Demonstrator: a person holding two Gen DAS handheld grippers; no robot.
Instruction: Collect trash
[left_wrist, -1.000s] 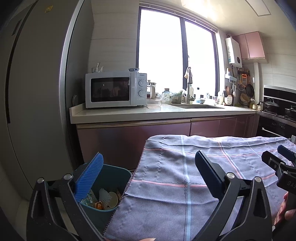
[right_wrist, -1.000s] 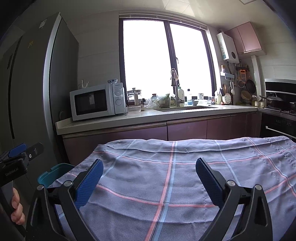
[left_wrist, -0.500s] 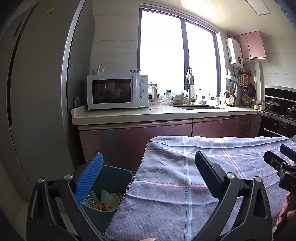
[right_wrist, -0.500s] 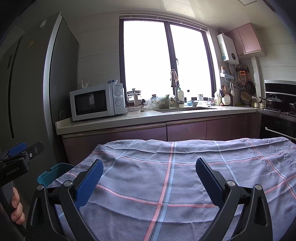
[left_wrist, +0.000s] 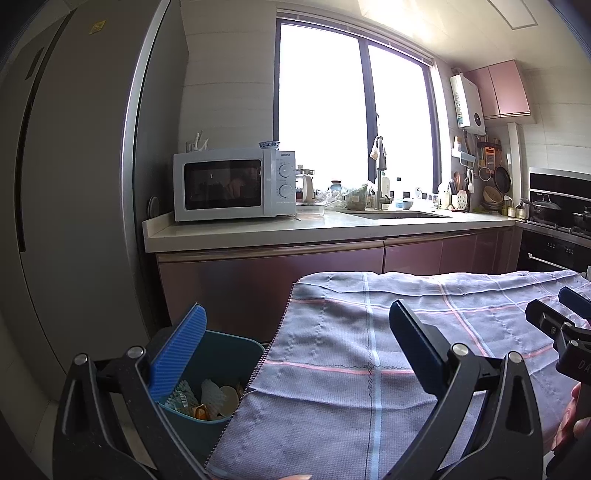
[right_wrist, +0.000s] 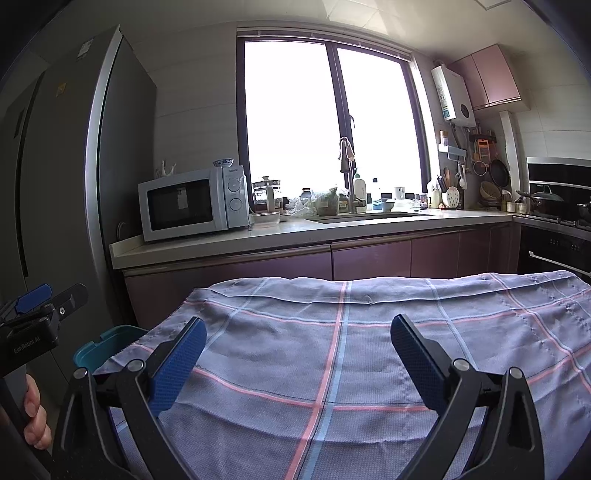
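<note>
Two units in play. Left hand-held gripper (left_wrist: 295, 354): fingers spread wide, nothing between them, hovering over the left edge of the bench cloth (left_wrist: 388, 369). Right hand-held gripper (right_wrist: 297, 354): fingers also wide apart and holding nothing, over the middle of the same cloth. One teal trash bin (left_wrist: 221, 354) sits just beside the bench's left edge, at 7 o'clock in the left wrist view; in the right wrist view only its rim shows, at 8 o'clock. Trash (left_wrist: 207, 397) is inside the bin: several pieces, mixed wrappers and pale scraps, exact count not readable. One microwave (left_wrist: 234, 184) on the far counter at 11 o'clock, one fridge (left_wrist: 74, 184) at 9 o'clock.
</note>
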